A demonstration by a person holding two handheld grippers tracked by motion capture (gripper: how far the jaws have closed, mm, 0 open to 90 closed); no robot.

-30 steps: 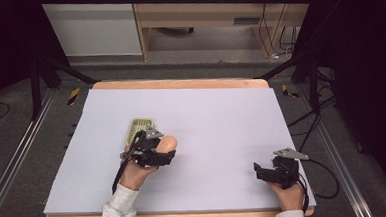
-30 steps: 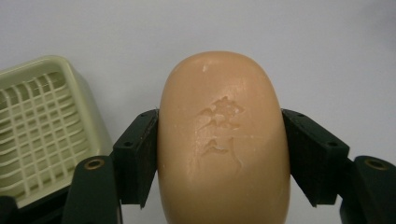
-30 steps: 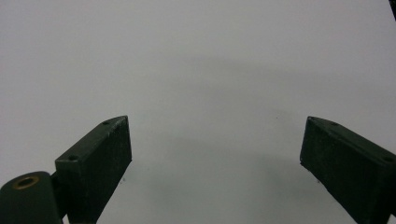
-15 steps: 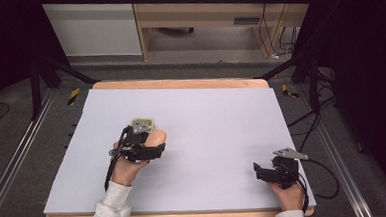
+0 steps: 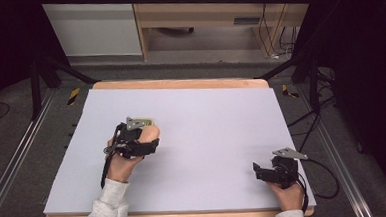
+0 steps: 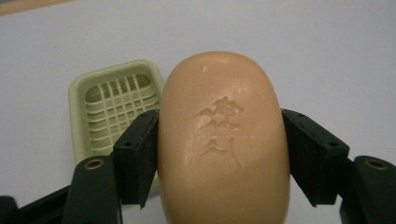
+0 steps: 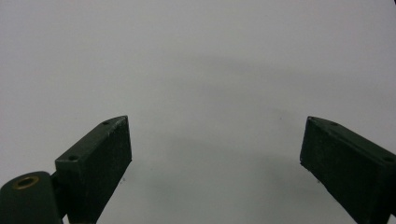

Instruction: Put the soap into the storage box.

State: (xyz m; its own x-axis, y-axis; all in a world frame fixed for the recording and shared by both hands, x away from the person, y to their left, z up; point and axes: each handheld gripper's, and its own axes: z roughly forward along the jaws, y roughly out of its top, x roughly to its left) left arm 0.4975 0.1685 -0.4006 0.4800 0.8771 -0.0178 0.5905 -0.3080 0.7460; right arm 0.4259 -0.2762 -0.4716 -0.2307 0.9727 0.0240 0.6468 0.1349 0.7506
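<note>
Holding a tan bar of soap [image 6: 223, 140], the left gripper [image 5: 143, 141] has its 2 black jaws pressed tight on the 2 long sides of the bar. It sits at the near left of the white table [image 5: 206, 118], and the soap pokes out past the jaws toward the far side. Over at the near right, the right gripper [image 5: 263, 171] rests low by the table edge. Its jaws are wide apart with nothing between them, just bare white table. A little farther than the soap lies the pale green soap dish [image 6: 114, 109], with a grid of slots in its floor. From the left gripper view the dish is behind the soap and off to the left, not right under it.

What could go wrong? Soap is smooth and round, so I think it could slide out of the jaws if the hand tips. If the jaws let go now, the bar might hit the dish rim, or land on the table beside it
</note>
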